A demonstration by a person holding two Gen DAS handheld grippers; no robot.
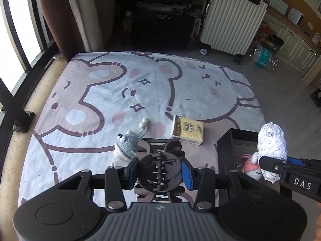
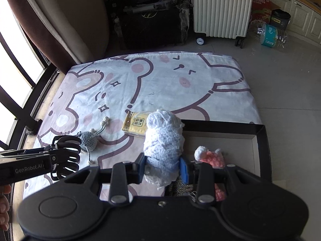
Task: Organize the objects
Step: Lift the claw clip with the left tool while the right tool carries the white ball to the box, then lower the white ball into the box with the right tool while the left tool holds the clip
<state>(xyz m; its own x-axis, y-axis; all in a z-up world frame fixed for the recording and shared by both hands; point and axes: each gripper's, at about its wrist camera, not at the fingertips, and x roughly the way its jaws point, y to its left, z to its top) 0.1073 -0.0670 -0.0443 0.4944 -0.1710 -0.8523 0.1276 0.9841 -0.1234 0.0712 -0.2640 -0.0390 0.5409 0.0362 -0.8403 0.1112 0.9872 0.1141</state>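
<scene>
Hair claw clip of dark plastic [image 1: 160, 172] sits pinched in your left gripper [image 1: 161, 170], left of the black open box [image 2: 258, 138]; your right gripper [image 2: 163, 167] clamps white lace yarn [image 2: 163, 140] beside it, both ready for boxing.

Domestic interior, a lived-in home room. Evidence: low surface under a cartoon-bear printed sheet [image 1: 140, 92]; cream ribbed suitcase [image 1: 232, 20] on wheels; brown curtain [image 1: 58, 20] beside a dark-framed window [image 1: 18, 40]; cream cabinets [image 1: 297, 42] under a wooden counter; cartons and packaged goods on the tiled floor [image 2: 280, 70].
</scene>
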